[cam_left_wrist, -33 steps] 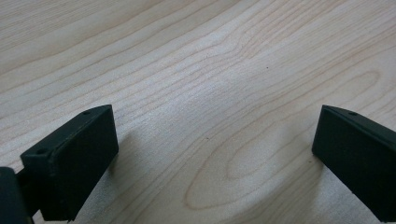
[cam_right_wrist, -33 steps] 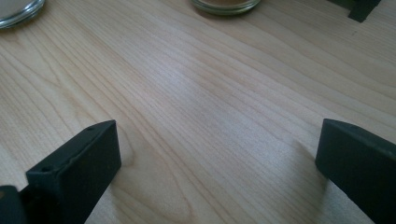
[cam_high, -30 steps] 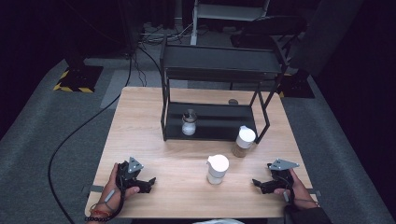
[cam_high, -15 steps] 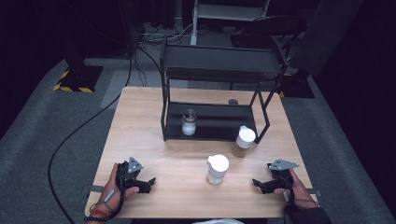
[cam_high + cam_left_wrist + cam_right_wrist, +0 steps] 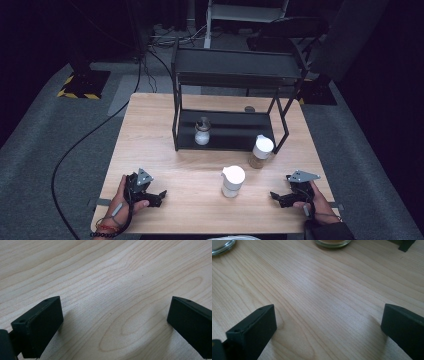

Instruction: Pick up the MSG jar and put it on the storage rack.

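My left gripper (image 5: 156, 195) rests on the wooden table (image 5: 150, 150) near its front left corner, held by a hand. Its jaws stand wide open over bare wood, left gripper (image 5: 115, 325). At the front right, my right gripper (image 5: 278, 197) lies on the table, also open with nothing between its jaws, right gripper (image 5: 328, 327). A white-lidded jar (image 5: 233, 181) stands at the front centre. A second white-lidded jar with brown contents (image 5: 260, 152) stands by the rack's right leg. A small shaker (image 5: 202, 132) sits on the black rack's lower shelf (image 5: 235, 131).
The black two-tier rack (image 5: 235, 67) takes up the table's back half. A small round object (image 5: 249, 109) lies behind it. In the right gripper view the bases of two jars, one (image 5: 222, 245) and another (image 5: 333, 242), sit at the top edge. Cables run across the floor (image 5: 80, 145) to the left.
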Demonstrator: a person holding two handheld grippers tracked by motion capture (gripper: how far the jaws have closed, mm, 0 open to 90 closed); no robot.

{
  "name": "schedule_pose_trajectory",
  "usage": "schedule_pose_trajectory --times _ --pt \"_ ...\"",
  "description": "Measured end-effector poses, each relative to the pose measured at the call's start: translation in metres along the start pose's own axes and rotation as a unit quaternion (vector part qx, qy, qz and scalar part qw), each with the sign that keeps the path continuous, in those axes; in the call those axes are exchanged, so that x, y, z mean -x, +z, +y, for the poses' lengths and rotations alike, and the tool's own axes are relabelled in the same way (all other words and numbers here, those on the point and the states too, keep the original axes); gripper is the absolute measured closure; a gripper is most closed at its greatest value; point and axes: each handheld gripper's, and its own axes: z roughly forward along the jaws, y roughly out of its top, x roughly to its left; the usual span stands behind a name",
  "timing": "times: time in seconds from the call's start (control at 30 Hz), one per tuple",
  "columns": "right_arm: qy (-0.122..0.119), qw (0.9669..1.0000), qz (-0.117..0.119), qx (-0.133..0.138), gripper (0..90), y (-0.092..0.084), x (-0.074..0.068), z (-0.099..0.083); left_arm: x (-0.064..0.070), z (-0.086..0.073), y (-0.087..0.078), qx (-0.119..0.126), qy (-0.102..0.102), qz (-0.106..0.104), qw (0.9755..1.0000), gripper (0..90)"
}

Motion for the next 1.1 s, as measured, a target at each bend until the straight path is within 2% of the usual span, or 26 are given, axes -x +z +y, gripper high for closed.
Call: schedule_pose_trajectory --times 0.33,0.4,0.6,0.77,1.1 --pt "-0.005 0.9998 -0.004 -0.018 0.3 -0.003 0.001 0.007 0.0 0.0 0.0 0.0 0.0 0.0 1.0 0.4" --pt "-0.016 0.9996 -0.012 -0.021 0.6 -0.004 -0.002 0.009 0.0 0.0 0.0 0.0 0.0 0.0 1.0 0.4" --pt "-0.025 0.9993 -0.009 -0.026 1.9 -0.007 -0.003 0.013 0.0 0.0 0.0 0.0 0.0 0.0 1.0 0.4" --pt "-0.03 0.9993 -0.003 -0.02 1.9 -0.013 -0.003 0.016 0.0 0.0 0.0 0.0 0.0 0.0 1.0 0.4" --pt "-0.063 0.9976 0.005 -0.027 1.9 -0.022 -0.012 0.031 0.0 0.0 0.0 0.0 0.0 0.0 1.0 0.4"
